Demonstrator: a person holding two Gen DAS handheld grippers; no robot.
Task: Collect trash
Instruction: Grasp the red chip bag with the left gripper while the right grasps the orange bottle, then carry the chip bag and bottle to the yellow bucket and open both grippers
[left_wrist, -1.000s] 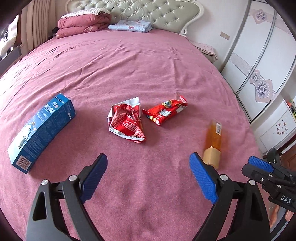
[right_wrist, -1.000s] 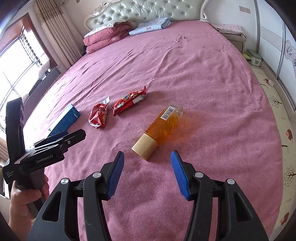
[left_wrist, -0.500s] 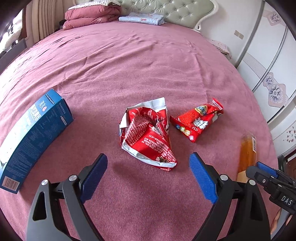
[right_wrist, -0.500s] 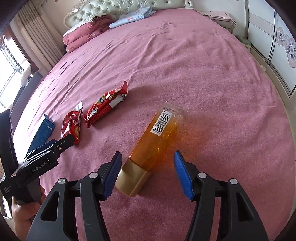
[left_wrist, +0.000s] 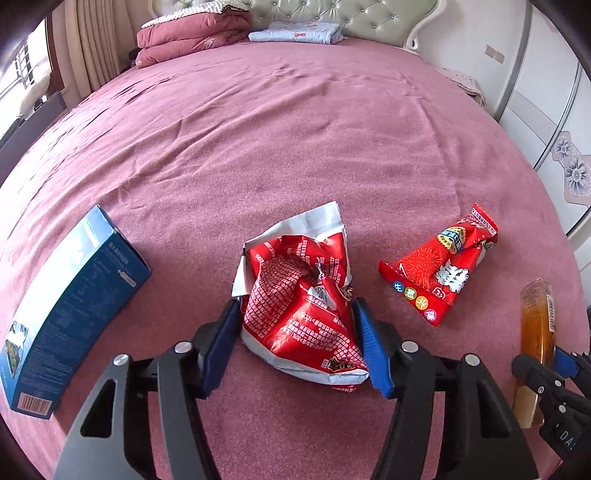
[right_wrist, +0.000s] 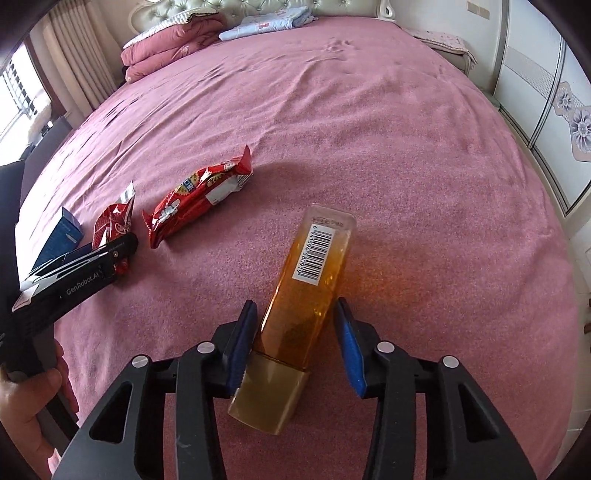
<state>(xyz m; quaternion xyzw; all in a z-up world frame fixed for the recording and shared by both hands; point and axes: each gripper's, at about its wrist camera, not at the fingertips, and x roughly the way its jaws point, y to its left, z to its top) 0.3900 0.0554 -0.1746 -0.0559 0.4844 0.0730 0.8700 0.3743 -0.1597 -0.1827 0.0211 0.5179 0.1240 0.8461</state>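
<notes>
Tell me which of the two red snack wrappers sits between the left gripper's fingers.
The crumpled, torn-open red wrapper with the white inner flap, between the left gripper fingers. The other red wrapper lies flatter, off to the right.

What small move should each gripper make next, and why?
Probably close both. The left gripper already straddles the crumpled red foil wrapper; the right gripper straddles the amber plastic bottle lying on the pink bedspread, with a gap at one pad.

Matt, napped pink bedspread (left_wrist: 295, 147); glossy crinkled foil snack bag (left_wrist: 303, 310) and sealed glossy snack packet (left_wrist: 439, 273); smooth printed cardboard box (left_wrist: 70, 314); clear amber plastic bottle (right_wrist: 310, 280), translucent cap; ribbed blue gripper pads (left_wrist: 369, 350).
</notes>
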